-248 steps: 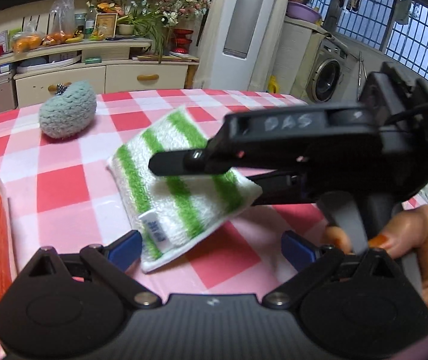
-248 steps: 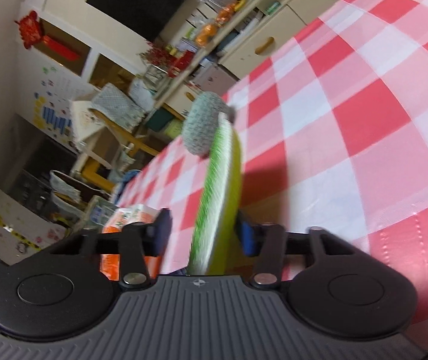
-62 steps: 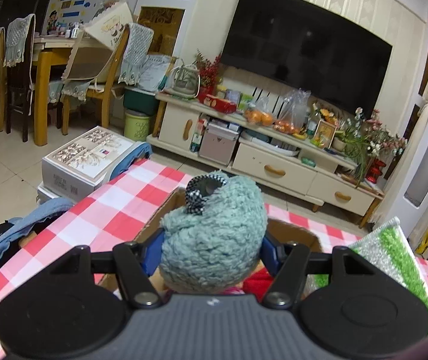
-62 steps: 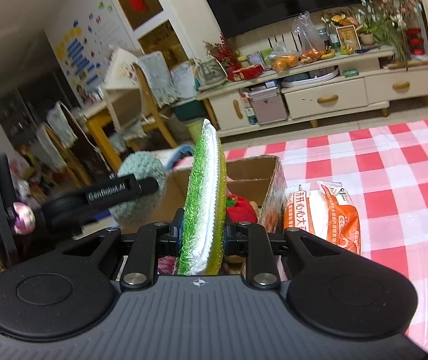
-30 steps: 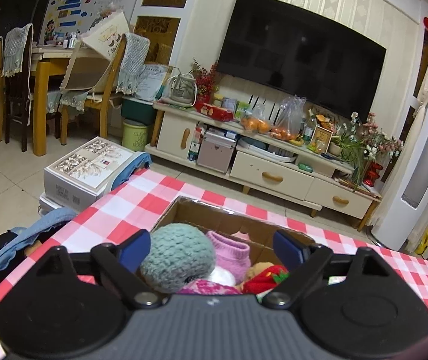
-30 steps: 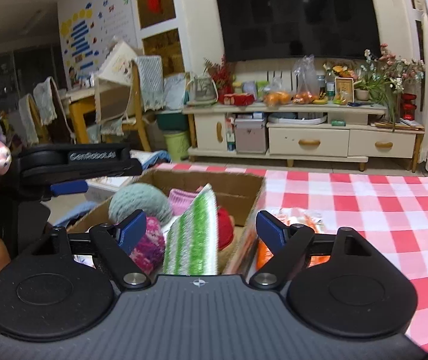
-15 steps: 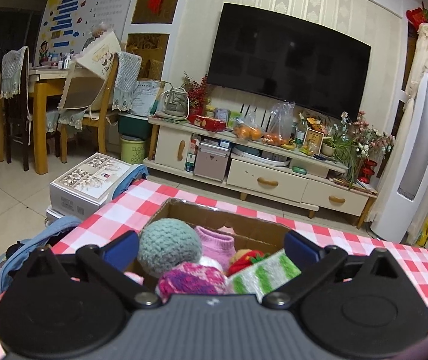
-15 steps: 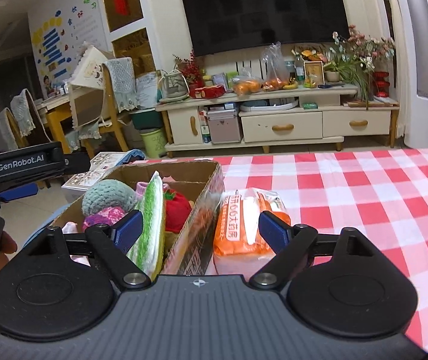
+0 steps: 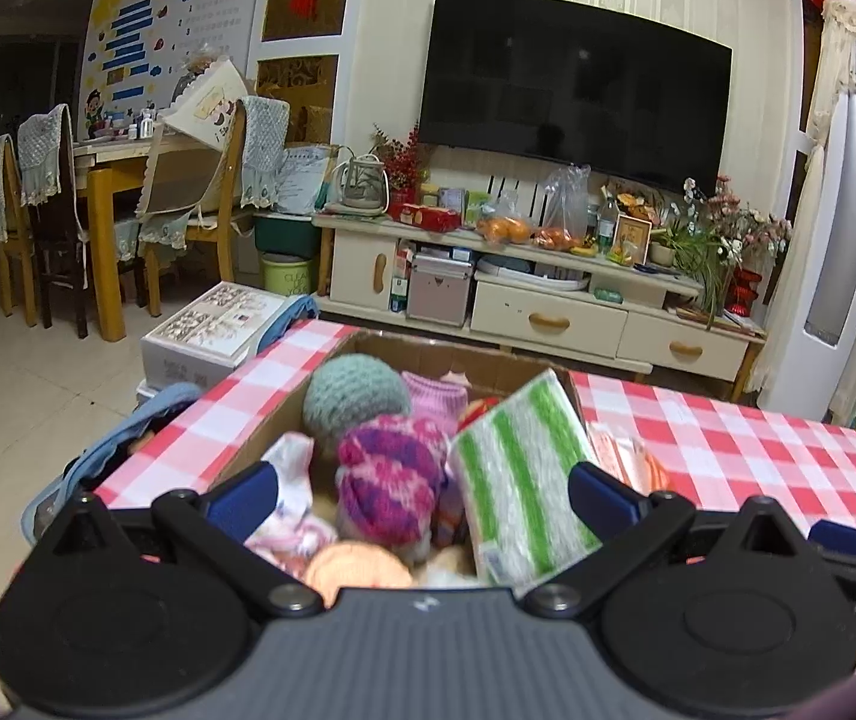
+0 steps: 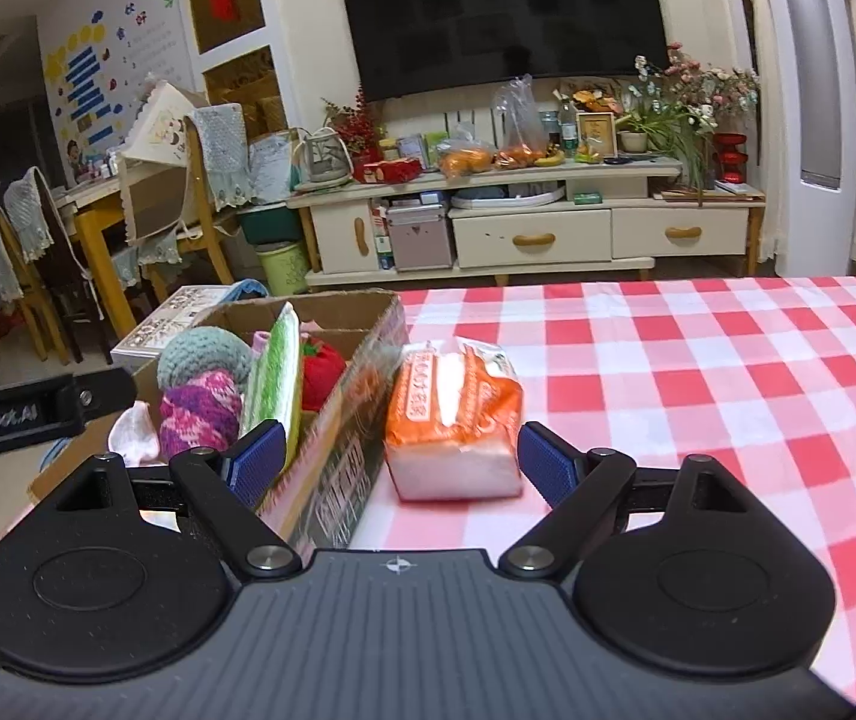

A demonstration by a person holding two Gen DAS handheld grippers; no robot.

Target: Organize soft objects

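A cardboard box (image 9: pixel 284 414) (image 10: pixel 362 372) at the table's left end holds soft things: a teal knitted ball (image 9: pixel 356 393) (image 10: pixel 203 354), a purple-pink knitted ball (image 9: pixel 392 477) (image 10: pixel 200 411), a pink knit piece (image 9: pixel 436 393), a red plush (image 10: pixel 320 369) and the green-striped white cloth (image 9: pixel 517 468) (image 10: pixel 275 375), which leans on edge. My left gripper (image 9: pixel 422 495) hangs open above the box's near side with nothing held. My right gripper (image 10: pixel 401 462) is open too, near the box's right wall and an orange tissue pack (image 10: pixel 448 408).
The table wears a red-and-white checked cloth (image 10: pixel 697 372). Beyond its far edge stand a TV cabinet (image 9: pixel 535 306), a white carton (image 9: pixel 212 330) on the floor and dining chairs (image 9: pixel 56 222). The left gripper's body (image 10: pixel 32 411) juts in at the right wrist view's left.
Both grippers have drawn back from the box, so more of its contents show. The striped cloth, loose in the box a second ago, now leans against the balls. The right view has swung toward the tissue pack.
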